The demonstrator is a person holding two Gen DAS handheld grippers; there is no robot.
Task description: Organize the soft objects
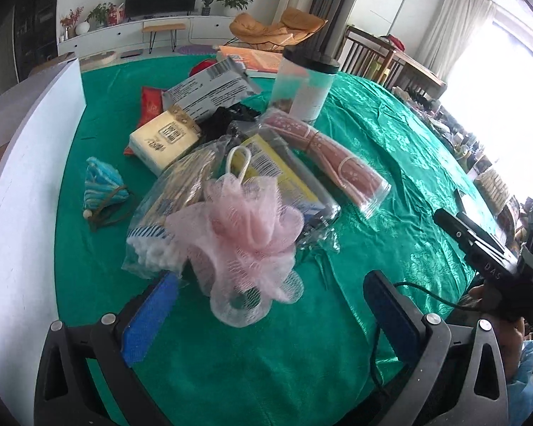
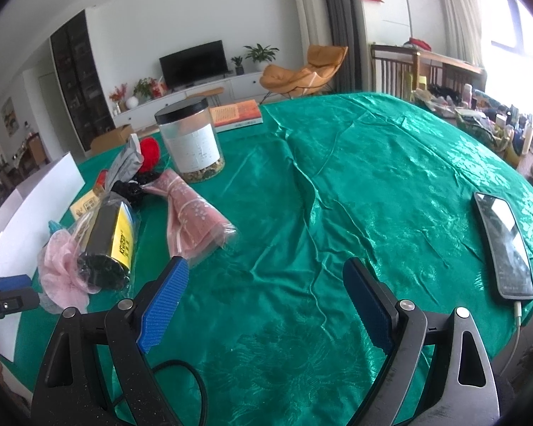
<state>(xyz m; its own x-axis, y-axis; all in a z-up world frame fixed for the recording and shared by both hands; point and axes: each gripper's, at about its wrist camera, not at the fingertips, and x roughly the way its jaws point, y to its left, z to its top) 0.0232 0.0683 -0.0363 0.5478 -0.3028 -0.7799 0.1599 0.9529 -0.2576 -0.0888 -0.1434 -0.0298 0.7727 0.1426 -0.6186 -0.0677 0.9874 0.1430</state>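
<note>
A pink mesh bath pouf (image 1: 247, 234) lies at the front of a pile on the green tablecloth; it also shows in the right wrist view (image 2: 62, 269). Around it lie a bag of cotton swabs (image 1: 167, 213), a black-and-yellow roll in plastic (image 1: 284, 174), a bagged pink towel (image 1: 337, 156), a tissue pack (image 1: 163, 140) and a blue woven pouch (image 1: 101, 184). My left gripper (image 1: 266, 314) is open, its jaws either side of the pouf's near edge. My right gripper (image 2: 266, 305) is open and empty over bare cloth, right of the pile.
A white box wall (image 1: 28, 177) stands along the left. A clear jar with a black lid (image 2: 192, 138) stands behind the pile. A phone on a cable (image 2: 504, 245) lies at the right. A book (image 2: 236, 113) lies at the far edge.
</note>
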